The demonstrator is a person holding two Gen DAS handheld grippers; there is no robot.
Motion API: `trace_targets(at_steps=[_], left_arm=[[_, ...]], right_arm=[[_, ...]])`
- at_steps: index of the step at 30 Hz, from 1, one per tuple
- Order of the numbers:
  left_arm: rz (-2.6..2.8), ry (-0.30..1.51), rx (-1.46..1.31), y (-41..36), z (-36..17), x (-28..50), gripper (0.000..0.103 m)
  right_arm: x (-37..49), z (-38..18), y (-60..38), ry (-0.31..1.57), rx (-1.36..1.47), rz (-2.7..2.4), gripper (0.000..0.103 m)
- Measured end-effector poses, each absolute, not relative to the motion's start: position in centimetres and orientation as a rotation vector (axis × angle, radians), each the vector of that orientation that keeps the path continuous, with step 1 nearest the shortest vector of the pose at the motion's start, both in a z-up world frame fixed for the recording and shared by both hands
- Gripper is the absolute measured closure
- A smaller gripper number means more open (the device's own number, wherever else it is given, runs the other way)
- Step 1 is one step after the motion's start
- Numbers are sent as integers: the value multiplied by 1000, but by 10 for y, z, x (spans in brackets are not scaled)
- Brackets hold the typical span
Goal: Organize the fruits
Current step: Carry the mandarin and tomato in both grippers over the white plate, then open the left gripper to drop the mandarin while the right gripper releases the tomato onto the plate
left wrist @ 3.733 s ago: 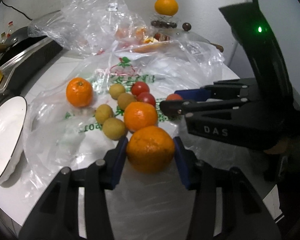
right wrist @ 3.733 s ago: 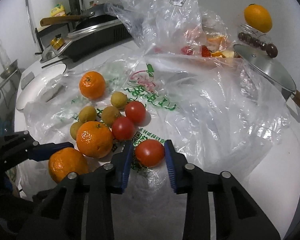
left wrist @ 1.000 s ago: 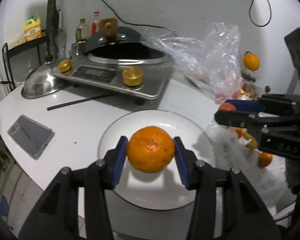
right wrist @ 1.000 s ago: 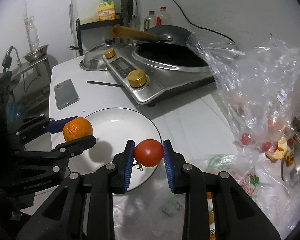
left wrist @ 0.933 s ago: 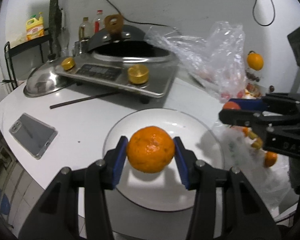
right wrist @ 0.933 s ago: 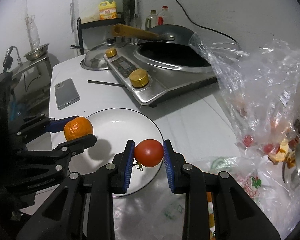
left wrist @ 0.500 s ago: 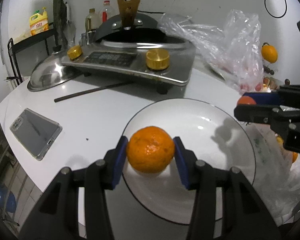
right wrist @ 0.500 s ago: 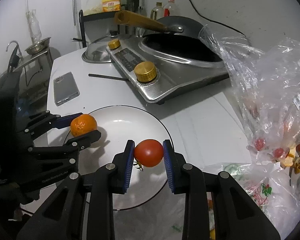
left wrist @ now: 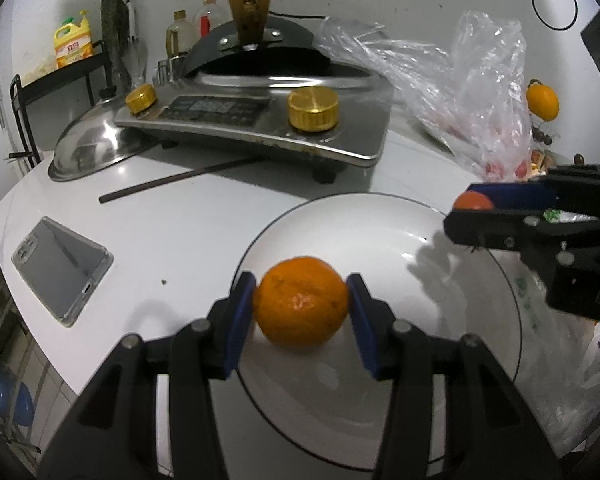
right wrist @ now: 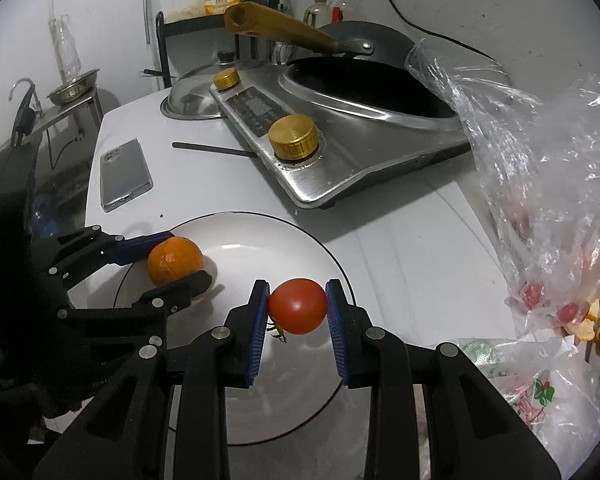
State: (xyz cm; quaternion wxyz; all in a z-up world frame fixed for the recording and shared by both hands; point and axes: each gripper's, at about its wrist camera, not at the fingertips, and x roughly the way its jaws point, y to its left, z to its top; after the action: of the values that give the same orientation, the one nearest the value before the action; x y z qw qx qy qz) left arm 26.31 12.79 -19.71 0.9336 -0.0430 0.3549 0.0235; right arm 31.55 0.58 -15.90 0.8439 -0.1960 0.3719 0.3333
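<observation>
My left gripper [left wrist: 301, 309] is shut on an orange mandarin [left wrist: 301, 305] and holds it low over the left part of a white plate [left wrist: 400, 416]. It also shows in the right wrist view [right wrist: 175, 261]. My right gripper [right wrist: 297, 312] is shut on a red tomato [right wrist: 298, 305] above the plate's right part [right wrist: 236, 232]. From the left wrist view the tomato [left wrist: 473, 201] shows at the right between the right gripper's fingers.
A steel induction cooker [left wrist: 260, 124] with a wok stands behind the plate. A phone [left wrist: 60, 268] and a dark chopstick [left wrist: 176, 178] lie to the left. Clear plastic bags with fruit [right wrist: 548, 208] lie to the right. A steel lid [left wrist: 88, 152] lies at the far left.
Both grippers carried their fruit from the plastic bag over to the plate. In the last second they came closer and lower over the plate; the mandarin now sits near the plate's surface.
</observation>
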Motion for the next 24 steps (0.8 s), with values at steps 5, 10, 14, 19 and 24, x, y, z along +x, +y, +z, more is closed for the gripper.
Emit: trace_targets(at_steps=[5, 10, 14, 19, 24], left_arm=[[42, 686, -97, 132, -187, 258, 54], [41, 649, -118, 141, -175, 249, 53], [54, 642, -136, 149, -174, 243, 53], [62, 647, -160, 162, -173, 239, 53], [78, 647, -165, 172, -175, 238, 53]], right_arm=[[317, -162, 13, 790, -422, 703, 72], [317, -164, 23, 793, -430, 712, 72], [319, -166, 35, 797, -432, 724, 72], [324, -171, 48, 810, -414, 735, 72], [330, -175, 59, 824, -399, 746, 72]])
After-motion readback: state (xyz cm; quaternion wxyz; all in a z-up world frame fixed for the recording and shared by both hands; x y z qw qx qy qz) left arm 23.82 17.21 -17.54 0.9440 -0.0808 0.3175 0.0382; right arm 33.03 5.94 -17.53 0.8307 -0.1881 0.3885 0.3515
